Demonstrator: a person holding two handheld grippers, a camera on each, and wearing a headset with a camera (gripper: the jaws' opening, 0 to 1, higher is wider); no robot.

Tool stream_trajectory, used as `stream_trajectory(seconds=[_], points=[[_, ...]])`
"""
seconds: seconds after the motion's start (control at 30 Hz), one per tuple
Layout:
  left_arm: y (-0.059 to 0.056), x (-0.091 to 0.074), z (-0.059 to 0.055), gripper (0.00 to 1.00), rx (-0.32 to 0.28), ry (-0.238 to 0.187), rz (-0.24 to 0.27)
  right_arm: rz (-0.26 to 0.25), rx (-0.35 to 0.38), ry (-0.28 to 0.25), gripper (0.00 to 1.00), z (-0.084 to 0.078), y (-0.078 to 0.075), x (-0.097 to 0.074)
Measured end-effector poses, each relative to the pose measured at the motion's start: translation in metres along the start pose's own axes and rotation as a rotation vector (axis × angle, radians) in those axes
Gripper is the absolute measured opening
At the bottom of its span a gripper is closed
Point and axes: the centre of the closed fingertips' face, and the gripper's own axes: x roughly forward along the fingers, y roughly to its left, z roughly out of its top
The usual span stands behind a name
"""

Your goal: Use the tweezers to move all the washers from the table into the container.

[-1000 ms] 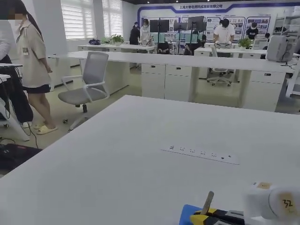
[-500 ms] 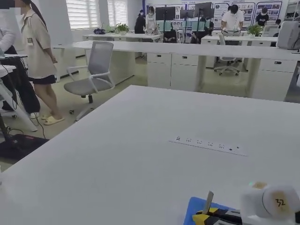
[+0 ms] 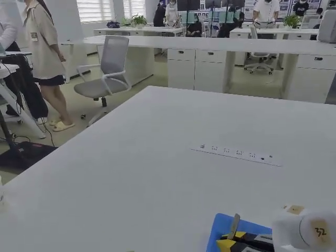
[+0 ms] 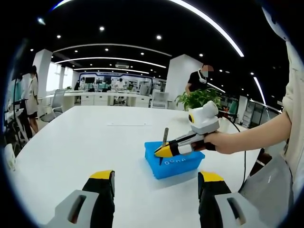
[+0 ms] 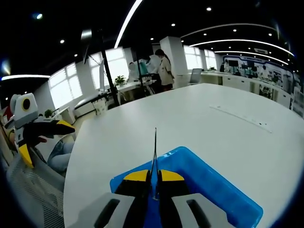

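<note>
The blue container (image 3: pixel 239 231) sits at the near edge of the white table (image 3: pixel 157 173). My right gripper (image 3: pixel 228 242) is shut on the thin metal tweezers (image 3: pixel 234 224), which stick upward from its yellow-tipped jaws over the container. In the right gripper view the jaws of the right gripper (image 5: pixel 153 176) pinch the tweezers (image 5: pixel 154 147) above the blue container (image 5: pixel 209 187). In the left gripper view my left gripper (image 4: pixel 156 178) stands open and holds nothing, short of the container (image 4: pixel 173 166). Several small washers (image 4: pixel 175 161) lie inside it, under the right gripper (image 4: pixel 164 151).
A power strip (image 3: pixel 239 154) is set flush in the table beyond the container. A grey office chair (image 3: pixel 105 73) and a standing person (image 3: pixel 44 58) are off the table's far left. A potted plant (image 4: pixel 197 99) stands behind the container.
The head camera has tipped downward, so the room slid up in the picture and more of the blue container shows. The right gripper and tweezers stay over the container.
</note>
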Motion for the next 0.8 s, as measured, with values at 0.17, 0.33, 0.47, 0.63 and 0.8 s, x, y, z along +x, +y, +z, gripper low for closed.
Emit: stream_trajectory(seconds=[0.17,0.33,0.47,0.63,0.8], points=[[-0.001,0.000,0.000,0.72,0.000,0.002,-0.004,0.000,0.020,-0.017,0.04,0.001,0.000,-0.001],[-0.001,0.000,0.000,0.72,-0.001,0.003,-0.006,-0.001,0.029,-0.023,0.04,0.001,0.000,-0.001],[-0.001,0.000,0.000,0.72,-0.003,0.000,-0.004,-0.003,0.022,-0.022,0.04,0.002,0.000,0.000],[-0.001,0.000,0.001,0.72,-0.005,-0.005,-0.002,0.001,0.013,-0.031,0.04,0.005,0.003,-0.002],[-0.001,0.000,0.002,0.72,-0.006,-0.012,-0.001,-0.001,0.003,-0.044,0.04,0.011,0.007,-0.007]])
